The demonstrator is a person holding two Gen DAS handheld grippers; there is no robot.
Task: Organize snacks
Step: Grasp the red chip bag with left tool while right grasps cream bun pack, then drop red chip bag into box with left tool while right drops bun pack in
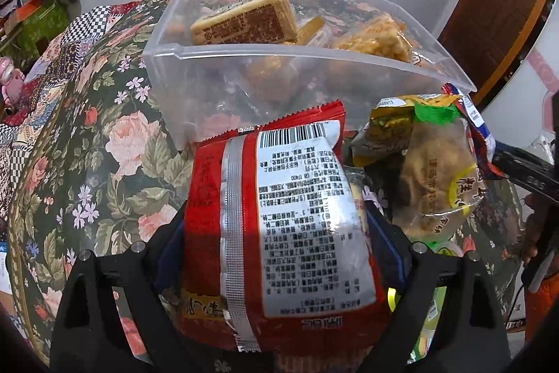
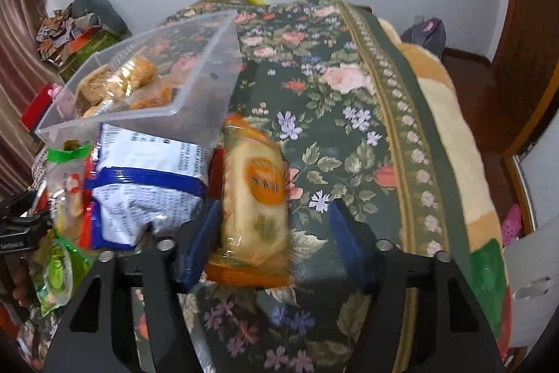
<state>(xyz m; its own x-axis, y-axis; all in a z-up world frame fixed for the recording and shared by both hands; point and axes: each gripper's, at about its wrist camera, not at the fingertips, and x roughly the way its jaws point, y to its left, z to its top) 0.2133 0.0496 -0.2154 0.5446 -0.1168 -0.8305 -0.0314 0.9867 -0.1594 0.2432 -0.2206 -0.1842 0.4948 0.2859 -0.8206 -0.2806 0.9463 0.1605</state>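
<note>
My left hand-held gripper (image 1: 276, 233) squeezes the red bag (image 1: 272, 233) so I can drop it in the box (image 1: 307, 65) up top; my right hand-held gripper (image 2: 276, 233) is wide around the orange pack (image 2: 255, 205).

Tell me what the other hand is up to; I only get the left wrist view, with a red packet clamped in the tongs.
Observer: The right tongs are open, with a blurred orange-and-cream snack packet between them, over the floral cloth.
Visitor: Anything beside it?
Observer: A blue-and-white packet, printed back up, lies to its left, in front of the clear bin.
</note>
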